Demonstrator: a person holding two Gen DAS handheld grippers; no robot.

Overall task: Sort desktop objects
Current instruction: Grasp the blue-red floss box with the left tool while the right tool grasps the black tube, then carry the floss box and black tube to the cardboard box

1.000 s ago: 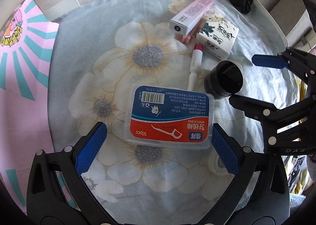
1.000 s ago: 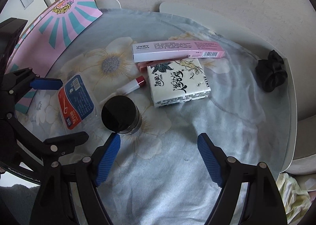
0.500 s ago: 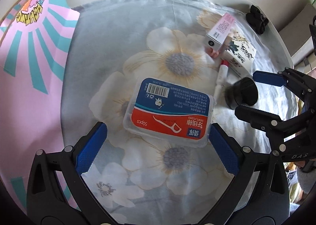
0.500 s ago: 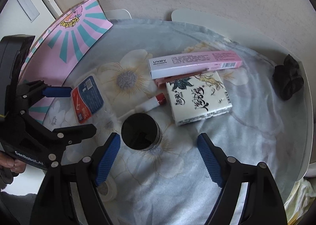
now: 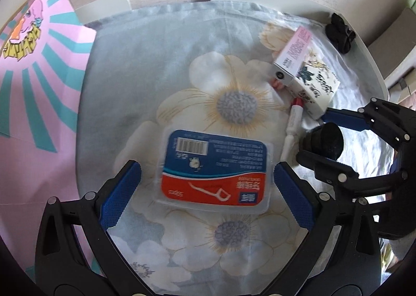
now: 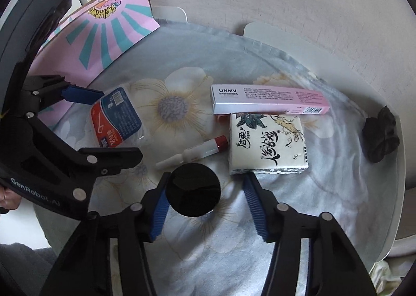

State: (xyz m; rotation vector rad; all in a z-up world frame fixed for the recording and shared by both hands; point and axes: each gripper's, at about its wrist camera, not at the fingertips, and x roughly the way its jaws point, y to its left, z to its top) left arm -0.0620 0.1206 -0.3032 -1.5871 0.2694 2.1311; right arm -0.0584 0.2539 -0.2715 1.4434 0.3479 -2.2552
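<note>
A flat dental floss box with a blue and red label lies on the floral cloth, between the fingers of my left gripper. That gripper is open, with a small gap on each side of the box. A round black jar stands between the fingers of my right gripper, whose jaws are closing. Its left pad is against the jar while the right pad still stands clear. The left wrist view shows the same jar inside the right gripper.
Beyond the jar lie a white tube with a red cap, a tissue pack and a long pink box. A black scrunchie sits at the right table edge. A pink sunburst board lies at the left.
My right gripper has come forward around the black jar and its jaws have narrowed. The left gripper has rolled a little, with the floss box still between its fingers.
</note>
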